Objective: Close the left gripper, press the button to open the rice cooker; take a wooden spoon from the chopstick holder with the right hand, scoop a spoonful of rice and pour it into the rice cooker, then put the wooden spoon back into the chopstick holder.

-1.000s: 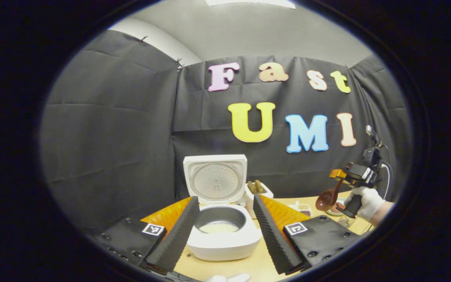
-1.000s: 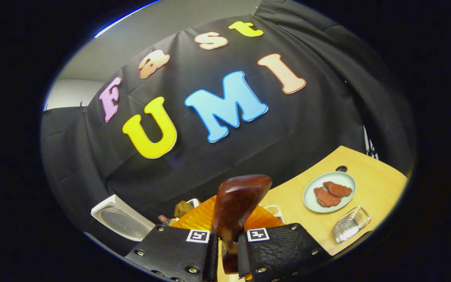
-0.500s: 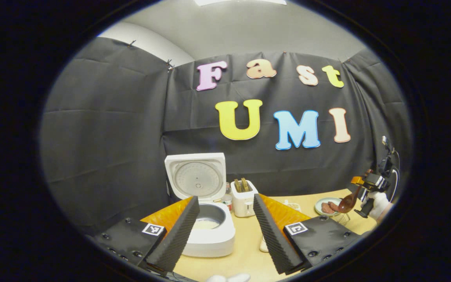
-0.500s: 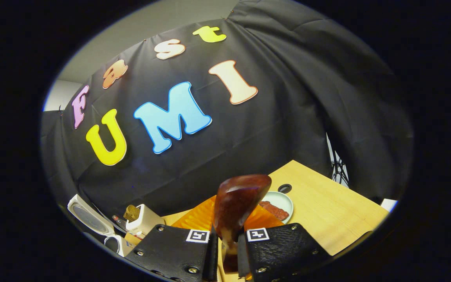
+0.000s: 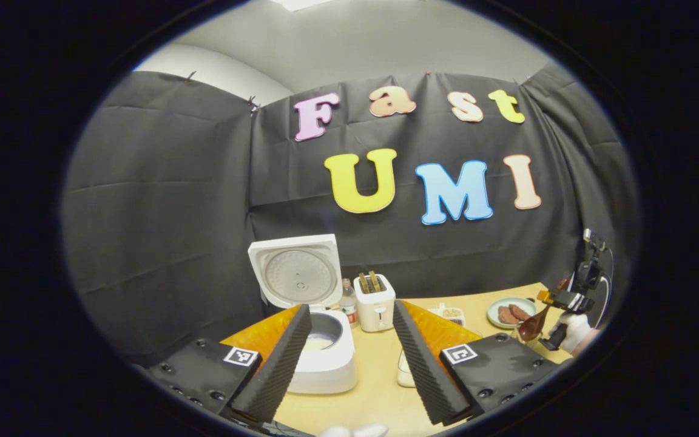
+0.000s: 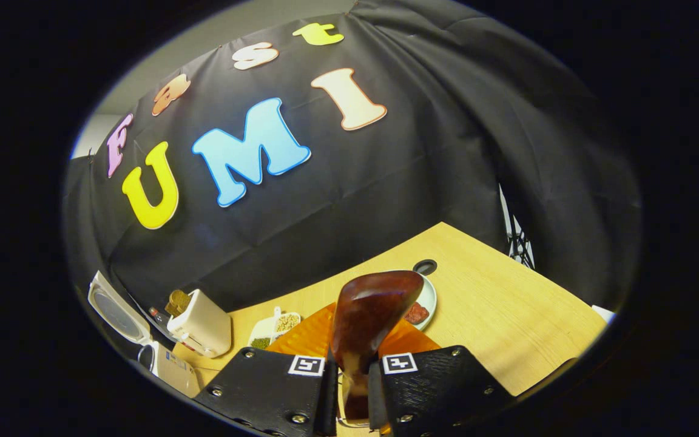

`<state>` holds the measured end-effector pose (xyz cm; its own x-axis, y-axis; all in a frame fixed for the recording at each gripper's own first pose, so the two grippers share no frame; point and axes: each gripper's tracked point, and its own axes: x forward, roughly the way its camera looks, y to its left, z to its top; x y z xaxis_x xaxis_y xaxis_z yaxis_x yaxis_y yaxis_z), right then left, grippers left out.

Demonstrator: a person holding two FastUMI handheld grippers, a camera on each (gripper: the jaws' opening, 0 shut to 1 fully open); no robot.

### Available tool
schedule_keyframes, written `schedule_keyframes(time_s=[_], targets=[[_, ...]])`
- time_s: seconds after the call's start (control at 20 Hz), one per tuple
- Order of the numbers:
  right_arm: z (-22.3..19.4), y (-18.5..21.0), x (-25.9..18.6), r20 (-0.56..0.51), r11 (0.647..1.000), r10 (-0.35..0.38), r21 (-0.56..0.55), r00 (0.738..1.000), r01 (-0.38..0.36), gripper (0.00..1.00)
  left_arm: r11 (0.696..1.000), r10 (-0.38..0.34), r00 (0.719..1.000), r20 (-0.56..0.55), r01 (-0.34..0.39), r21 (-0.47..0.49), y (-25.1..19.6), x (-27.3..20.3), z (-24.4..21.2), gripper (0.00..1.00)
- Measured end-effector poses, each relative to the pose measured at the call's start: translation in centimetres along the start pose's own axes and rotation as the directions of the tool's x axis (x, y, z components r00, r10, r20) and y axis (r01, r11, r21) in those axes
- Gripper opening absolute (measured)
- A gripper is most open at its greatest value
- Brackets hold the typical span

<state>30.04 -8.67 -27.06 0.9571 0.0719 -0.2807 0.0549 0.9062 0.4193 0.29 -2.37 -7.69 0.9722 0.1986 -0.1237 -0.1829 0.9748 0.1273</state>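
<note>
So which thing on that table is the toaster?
Find the white rice cooker with its lid standing open at the table's left. Just to its right, past a small bottle, stands the toaster: a white box with two slices poking from its top.

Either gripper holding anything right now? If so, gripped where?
Right gripper is shut on the wooden spoon, clamping its handle just below the bowl. Left gripper is open, holding nothing.

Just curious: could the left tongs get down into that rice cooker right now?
Probably yes: the left tongs are open, the rice cooker sits just ahead, its lid is up, and nothing stands between.
</note>
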Motion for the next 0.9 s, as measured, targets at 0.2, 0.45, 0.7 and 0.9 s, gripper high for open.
schedule_keyframes(time_s=[0.2, 0.45, 0.7, 0.9], targets=[[-2.4, -1.8, 0.9, -0.053, 1.000, -0.024, -0.011, 0.998, 0.023, 0.21, 1.000, -0.003, 1.000, -0.007, 0.003, 0.011, -0.5, -0.2, -0.2, 0.95], [-3.9, -3.0, 0.9, -0.091, 0.999, -0.049, -0.020, 0.995, 0.047, 0.21, 1.000, -0.004, 1.000, -0.003, 0.004, 0.011, -0.9, -0.2, 0.3, 0.95], [-4.1, -3.6, 0.7, -0.115, 0.997, -0.079, -0.024, 0.990, 0.077, 0.20, 1.000, -0.009, 1.000, 0.002, 0.009, 0.023, -0.6, -0.3, 0.5, 0.95], [-3.0, -5.2, -1.2, -0.092, 0.987, -0.138, -0.091, 0.986, 0.129, 0.76, 1.000, -0.012, 1.000, 0.014, 0.012, 0.021, 0.2, -0.3, 0.9, 0.95]])
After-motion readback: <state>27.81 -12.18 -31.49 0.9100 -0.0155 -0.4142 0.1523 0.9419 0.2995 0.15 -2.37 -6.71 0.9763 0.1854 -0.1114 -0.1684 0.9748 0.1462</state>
